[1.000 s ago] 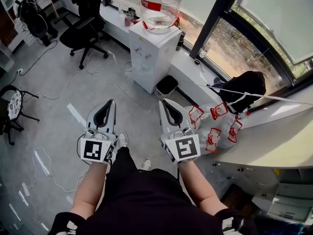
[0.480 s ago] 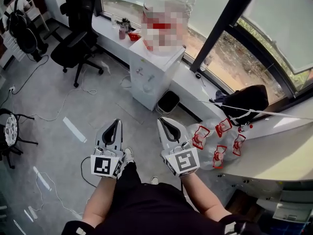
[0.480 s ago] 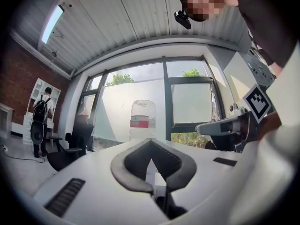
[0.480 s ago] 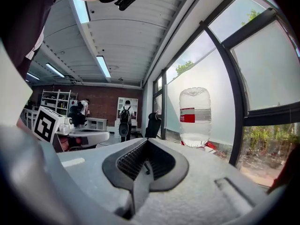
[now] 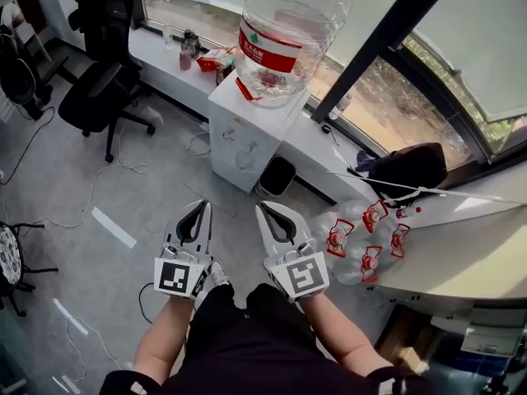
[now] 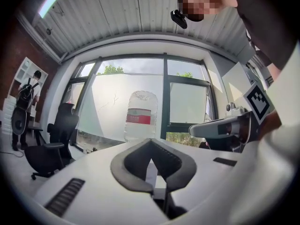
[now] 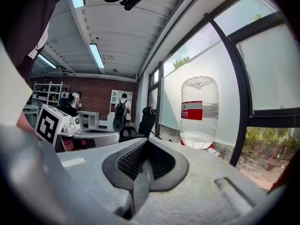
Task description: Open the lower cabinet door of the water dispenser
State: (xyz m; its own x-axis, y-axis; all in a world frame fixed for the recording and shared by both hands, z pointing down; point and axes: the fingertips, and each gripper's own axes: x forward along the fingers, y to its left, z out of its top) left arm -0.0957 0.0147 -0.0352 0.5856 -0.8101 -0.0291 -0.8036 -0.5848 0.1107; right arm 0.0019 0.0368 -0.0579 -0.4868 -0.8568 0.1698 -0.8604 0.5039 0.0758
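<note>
On the grey floor (image 5: pixel 123 188) before the window wall, the person stands facing the water dispenser (image 5: pixel 247 109), a white cabinet crowned by an inverted water bottle (image 5: pixel 284 31). Compared with the head view of a second ago, the dispenser and bottle now loom larger and sit lower in the frame, and the office chair (image 5: pixel 95 97) has slid towards the left edge: the person has walked closer, carrying both tools forward side by side. The left tongs (image 5: pixel 200 205) and the right tongs (image 5: pixel 263 206) are each closed tip to tip with nothing between them, as both gripper views confirm ( (image 6: pixel 151 146), (image 7: pixel 146 146)); in each the bottle stands ahead, beyond the tips ( (image 6: pixel 139 116), (image 7: pixel 199 111)). The lower cabinet door (image 5: pixel 240 167), on the front face below the taps, appears closed and untouched, though its handle is too small to make out. The dispenser remains well apart from both tongs, with bare floor between; a black waste bin (image 5: pixel 276 175) stands just beside its right flank, and a cluster of empty bottles (image 5: pixel 362 237) lies on the floor to the right. The approach is judged under way but incomplete: more closing of distance, and a lowering towards the door, would be needed before any pull.
</note>
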